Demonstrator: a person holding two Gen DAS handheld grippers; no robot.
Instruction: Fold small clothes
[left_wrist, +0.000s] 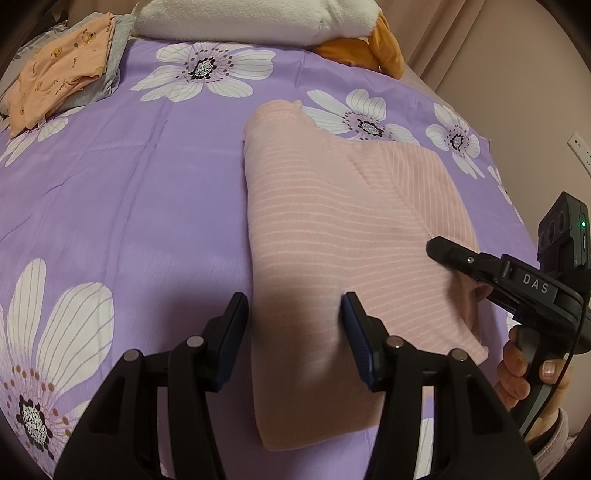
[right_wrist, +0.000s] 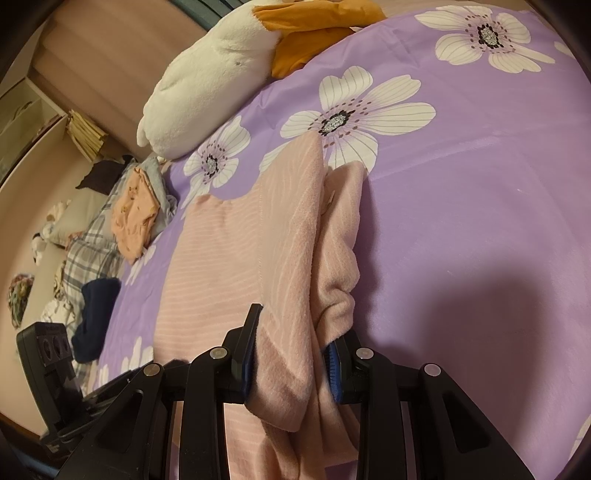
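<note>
A pink striped garment (left_wrist: 317, 221) lies partly folded on the purple flowered bedsheet (left_wrist: 129, 177). My left gripper (left_wrist: 293, 314) is open and points down at the garment's near left edge. One finger is over the sheet and the other over the pink cloth, with nothing pinched. My right gripper (right_wrist: 291, 347) is shut on a bunched fold of the garment (right_wrist: 229, 251) along its right side. From the left wrist view the right gripper (left_wrist: 465, 273) comes in from the right, held by a hand (left_wrist: 517, 369), with pink cloth lifted in its jaws.
A stack of folded clothes (left_wrist: 62, 70), peach on grey, sits at the bed's far left corner (right_wrist: 135, 210). A white and orange plush toy (left_wrist: 236, 18) lies along the head of the bed (right_wrist: 207, 81). Plaid bedding and a navy item (right_wrist: 96, 317) lie beyond the bed's left edge.
</note>
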